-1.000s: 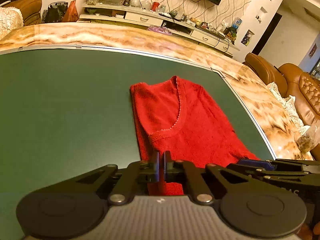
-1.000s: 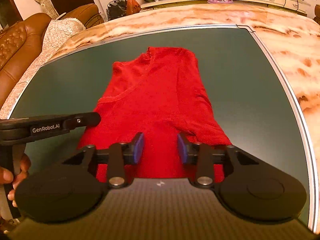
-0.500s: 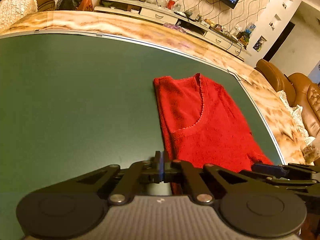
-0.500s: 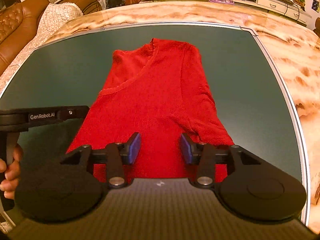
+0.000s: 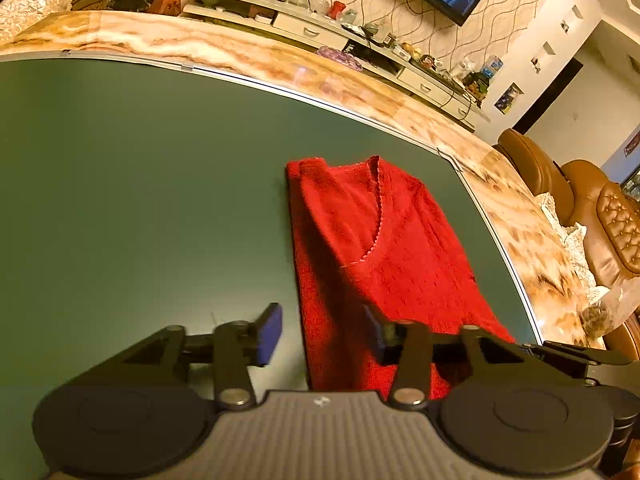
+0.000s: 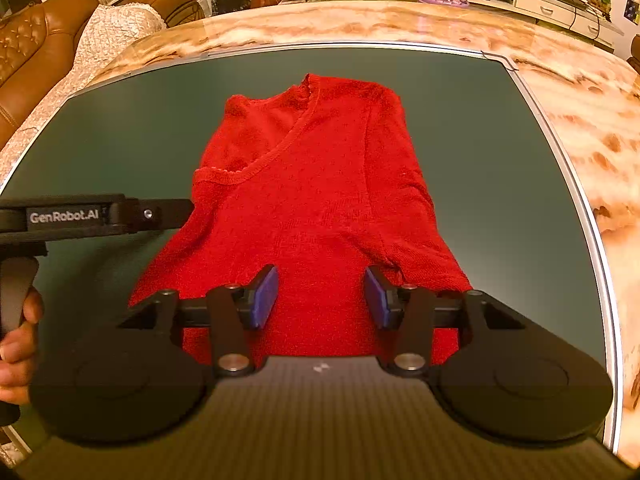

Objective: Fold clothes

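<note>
Left wrist view: red sweater (image 5: 384, 256), folded lengthwise, flat on green bench (image 5: 140, 200). Left hand-held gripper (image 5: 324, 332) released, jaws opening astride the sweater's near left edge, pads clear of cloth.

Right wrist view: right hand-held gripper (image 6: 320, 300) released, jaws opening above the sweater's hem (image 6: 312, 200). Hand (image 6: 18, 344) at lower left.
</note>
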The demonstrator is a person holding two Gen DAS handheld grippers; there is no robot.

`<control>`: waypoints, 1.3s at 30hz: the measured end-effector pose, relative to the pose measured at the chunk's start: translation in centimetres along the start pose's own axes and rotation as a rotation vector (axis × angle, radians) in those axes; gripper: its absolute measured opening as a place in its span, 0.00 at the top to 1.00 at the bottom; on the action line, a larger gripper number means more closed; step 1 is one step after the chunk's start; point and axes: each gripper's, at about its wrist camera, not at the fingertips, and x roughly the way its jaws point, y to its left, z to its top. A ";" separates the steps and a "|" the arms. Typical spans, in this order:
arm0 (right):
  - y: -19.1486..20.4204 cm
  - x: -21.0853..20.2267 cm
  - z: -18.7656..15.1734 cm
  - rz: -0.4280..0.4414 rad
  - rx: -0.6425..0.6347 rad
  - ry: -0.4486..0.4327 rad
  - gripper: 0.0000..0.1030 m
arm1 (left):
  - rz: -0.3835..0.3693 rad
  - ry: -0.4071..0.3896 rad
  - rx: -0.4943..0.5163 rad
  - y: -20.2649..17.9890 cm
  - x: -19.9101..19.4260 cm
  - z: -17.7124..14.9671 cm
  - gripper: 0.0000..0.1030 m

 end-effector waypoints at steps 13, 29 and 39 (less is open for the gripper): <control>-0.2 0.1 -0.1 0.011 0.007 -0.007 0.44 | -0.066 -0.039 -0.092 0.7 -1.2 0.5 0.45; 0.0 0.0 -0.4 0.010 0.000 -0.016 0.42 | 0.043 0.012 0.084 -2.1 1.4 -0.4 0.93; 0.0 0.0 -0.6 0.010 -0.006 -0.025 0.42 | 0.111 0.021 0.191 -4.1 1.0 -0.6 0.86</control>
